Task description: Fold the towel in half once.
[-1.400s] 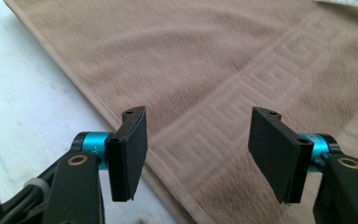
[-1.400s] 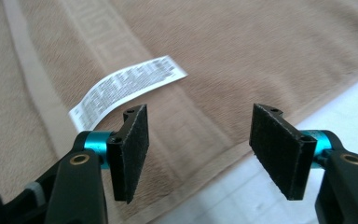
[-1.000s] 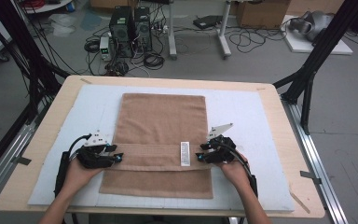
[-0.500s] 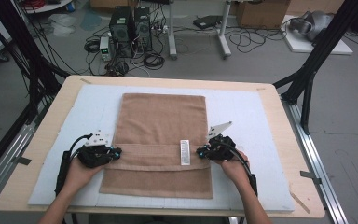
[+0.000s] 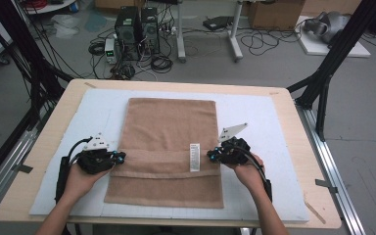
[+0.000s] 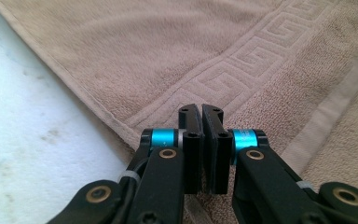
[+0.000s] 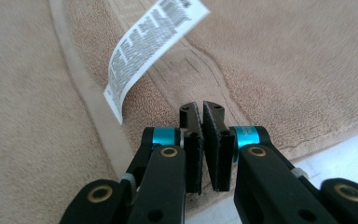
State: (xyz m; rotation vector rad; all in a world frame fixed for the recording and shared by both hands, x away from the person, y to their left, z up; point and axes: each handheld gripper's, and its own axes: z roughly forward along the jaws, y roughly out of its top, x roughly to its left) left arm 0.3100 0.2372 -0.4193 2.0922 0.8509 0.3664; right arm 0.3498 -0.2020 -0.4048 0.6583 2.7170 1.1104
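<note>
1. Two grips matter: left gripper (image 5: 119, 157) and right gripper (image 5: 210, 155), jaws just closed, pinch the folded edge of the brown towel (image 5: 169, 127) on the white mat (image 5: 254, 117).
2. Thin bites could slip when lifted.
3. Uneven pulls would skew the fold beyond the label (image 5: 195, 156).

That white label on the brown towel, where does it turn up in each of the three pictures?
High view: the white label lies on the towel's folded-over edge, right of middle, beside the right tool.
Left gripper view: the label is not in it.
Right gripper view: the label stands at upper left, above the shut jaws.
Shared landmark: the towel's flat woven band, crossing all three views.
</note>
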